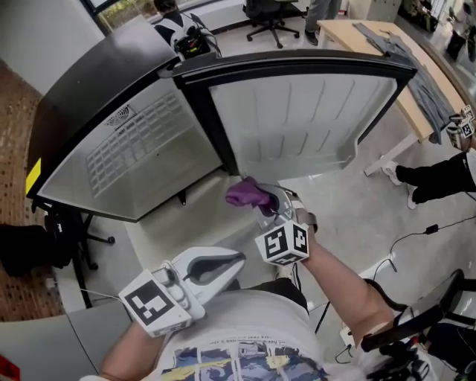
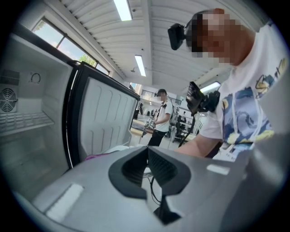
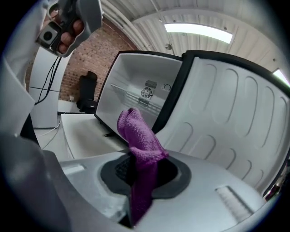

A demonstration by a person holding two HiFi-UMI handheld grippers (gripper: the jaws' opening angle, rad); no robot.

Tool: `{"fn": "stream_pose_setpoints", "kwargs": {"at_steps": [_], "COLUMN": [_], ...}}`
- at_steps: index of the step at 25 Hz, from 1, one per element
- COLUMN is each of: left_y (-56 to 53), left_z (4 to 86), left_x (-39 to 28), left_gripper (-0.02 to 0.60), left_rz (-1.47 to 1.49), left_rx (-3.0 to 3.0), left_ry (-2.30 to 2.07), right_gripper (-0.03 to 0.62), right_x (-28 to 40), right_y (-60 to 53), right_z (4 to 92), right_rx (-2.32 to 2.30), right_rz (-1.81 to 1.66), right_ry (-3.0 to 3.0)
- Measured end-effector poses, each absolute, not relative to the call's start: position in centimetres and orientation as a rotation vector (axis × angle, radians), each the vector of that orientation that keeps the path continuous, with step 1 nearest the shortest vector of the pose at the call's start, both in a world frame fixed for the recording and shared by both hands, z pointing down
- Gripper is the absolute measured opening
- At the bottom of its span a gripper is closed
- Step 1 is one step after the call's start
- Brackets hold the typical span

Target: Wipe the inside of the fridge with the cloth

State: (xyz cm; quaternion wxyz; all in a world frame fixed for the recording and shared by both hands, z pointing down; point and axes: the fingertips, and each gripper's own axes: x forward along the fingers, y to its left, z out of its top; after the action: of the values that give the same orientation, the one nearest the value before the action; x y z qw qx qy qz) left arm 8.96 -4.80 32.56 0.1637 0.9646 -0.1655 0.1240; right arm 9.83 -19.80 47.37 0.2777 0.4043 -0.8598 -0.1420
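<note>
Right tongs [image 3: 143, 170] clench a nubby purple cloth [image 3: 135, 131]; left tongs [image 2: 147, 148] sit pressed together, empty.

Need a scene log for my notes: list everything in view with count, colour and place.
fridge: one, black outside, white inside, on the counter, open
door: one, white liner, swung open to the right
wire shelf: one, white, inside the fridge
counter: one, white, under the fridge
cloth: one, purple, standing up out of the right tool
wooden table: one, light wood, upper right
grey garment: one, lying on the wooden table
office chair: one, black, top of the head view
bystander: one, white shirt, far background
left tool: one, white, jaws together, empty
right tool: one, white, clamped on the cloth
</note>
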Motion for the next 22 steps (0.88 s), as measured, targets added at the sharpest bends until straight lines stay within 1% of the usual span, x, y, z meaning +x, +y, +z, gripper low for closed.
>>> {"fn": "stream_pose_setpoints", "kwargs": {"at_steps": [5,12,22], "left_y": [-4.6,-4.1,-4.2], "left_z": [33.4,32.9,33.3], "left_x": [7.0,7.9,9.7], "left_gripper": [0.006,0.006,0.006], "left_rz": [0.390,0.403,0.427], "left_rx": [2.776,2.729,2.734], "left_ry": [-0.519,-0.520,-0.519], "right_gripper": [0.054,0.054,0.054], "right_x": [9.0,9.6,11.0], "right_y": [-20.7,-22.4,-23.5], "right_z": [49.1,52.1,53.8], "right_rx": [1.050,1.004,0.983], "right_rz": [-0.530,-0.621,-0.609], "right_ry": [-2.231,-2.142,-2.112]}}
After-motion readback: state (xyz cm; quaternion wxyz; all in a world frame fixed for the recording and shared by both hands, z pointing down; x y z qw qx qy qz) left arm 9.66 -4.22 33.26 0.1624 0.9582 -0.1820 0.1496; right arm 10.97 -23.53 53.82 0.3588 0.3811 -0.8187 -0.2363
